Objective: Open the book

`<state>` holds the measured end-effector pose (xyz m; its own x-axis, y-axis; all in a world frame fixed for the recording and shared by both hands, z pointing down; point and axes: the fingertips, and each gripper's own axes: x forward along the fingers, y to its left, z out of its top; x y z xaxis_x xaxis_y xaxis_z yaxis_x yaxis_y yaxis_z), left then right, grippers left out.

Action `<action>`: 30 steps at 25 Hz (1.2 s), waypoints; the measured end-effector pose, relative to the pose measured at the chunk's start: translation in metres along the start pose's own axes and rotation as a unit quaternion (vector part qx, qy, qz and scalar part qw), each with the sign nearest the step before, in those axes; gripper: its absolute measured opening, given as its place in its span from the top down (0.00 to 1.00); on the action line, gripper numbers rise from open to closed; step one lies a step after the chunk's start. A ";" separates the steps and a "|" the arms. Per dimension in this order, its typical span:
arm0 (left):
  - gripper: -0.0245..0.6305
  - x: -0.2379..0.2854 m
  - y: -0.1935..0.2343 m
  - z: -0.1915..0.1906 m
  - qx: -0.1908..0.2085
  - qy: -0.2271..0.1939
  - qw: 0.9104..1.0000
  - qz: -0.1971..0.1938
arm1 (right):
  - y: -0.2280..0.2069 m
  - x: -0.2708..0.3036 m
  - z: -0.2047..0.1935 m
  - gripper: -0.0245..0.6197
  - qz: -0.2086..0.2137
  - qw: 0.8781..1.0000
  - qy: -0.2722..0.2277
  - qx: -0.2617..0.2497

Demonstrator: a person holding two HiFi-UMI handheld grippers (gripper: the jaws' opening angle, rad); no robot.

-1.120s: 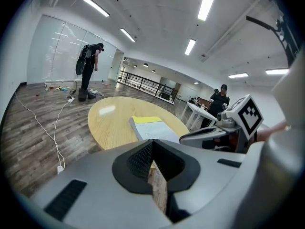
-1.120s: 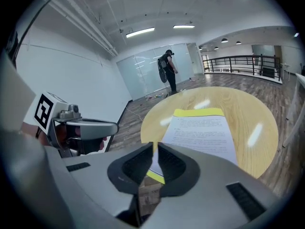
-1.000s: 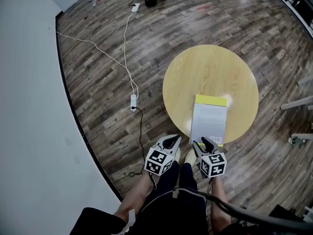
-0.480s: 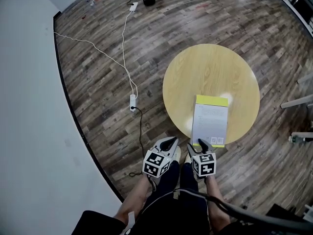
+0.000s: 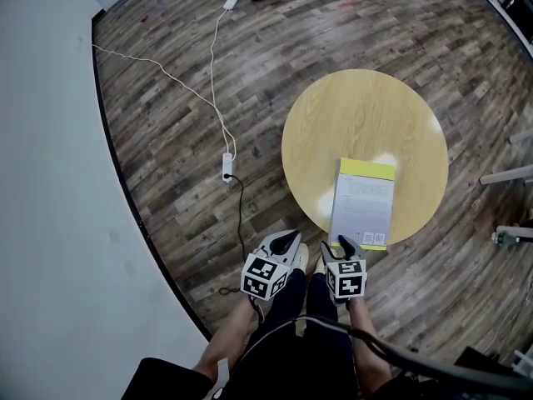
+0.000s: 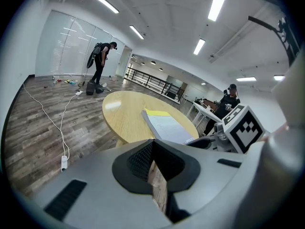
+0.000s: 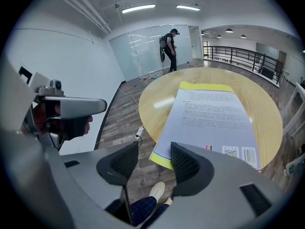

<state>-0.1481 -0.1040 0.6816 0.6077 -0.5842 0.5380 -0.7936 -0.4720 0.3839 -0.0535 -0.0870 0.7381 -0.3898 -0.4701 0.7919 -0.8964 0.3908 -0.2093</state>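
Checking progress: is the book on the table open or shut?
Shut: the book lies flat on the table, its barcoded cover facing up, no pages spread.

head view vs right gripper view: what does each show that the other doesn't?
Head view only: the marker cubes on both grippers, and the table's full round outline from above.

Right gripper view only: the right gripper's fingers apart, having just been opening, with nothing between them. It also shows the barcode on the book, a person by the glass wall, and a railing.

Both: the book lying closed at the table's near edge, the left gripper, and the floor cable.
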 end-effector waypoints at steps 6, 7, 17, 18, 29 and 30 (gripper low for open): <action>0.96 0.003 -0.002 0.000 -0.001 0.002 1.000 -0.002 | 0.000 0.000 0.000 0.63 -0.009 1.000 0.008 -0.008; 0.96 0.003 -0.003 0.000 0.000 0.002 1.000 -0.003 | -0.001 0.000 -0.001 0.63 -0.012 1.000 0.010 -0.009; 0.96 0.005 -0.003 0.002 0.002 0.000 1.000 -0.002 | -0.010 -0.003 -0.007 0.84 -0.029 0.999 0.017 0.012; 0.96 0.006 -0.003 0.003 0.002 0.001 1.000 -0.002 | -0.009 -0.003 -0.006 0.87 -0.028 0.999 0.018 0.013; 0.96 0.011 -0.009 0.007 0.001 0.005 1.000 -0.004 | -0.010 -0.003 -0.003 0.95 -0.022 0.999 0.033 0.016; 0.96 0.010 -0.009 0.007 0.001 0.005 1.000 -0.004 | -0.009 -0.002 -0.003 0.95 -0.022 0.999 0.033 0.015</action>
<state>-0.1345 -0.1104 0.6786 0.6142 -0.5735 0.5421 -0.7882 -0.4789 0.3865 -0.0438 -0.0868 0.7398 -0.3357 -0.4334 0.8364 -0.9188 0.3465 -0.1892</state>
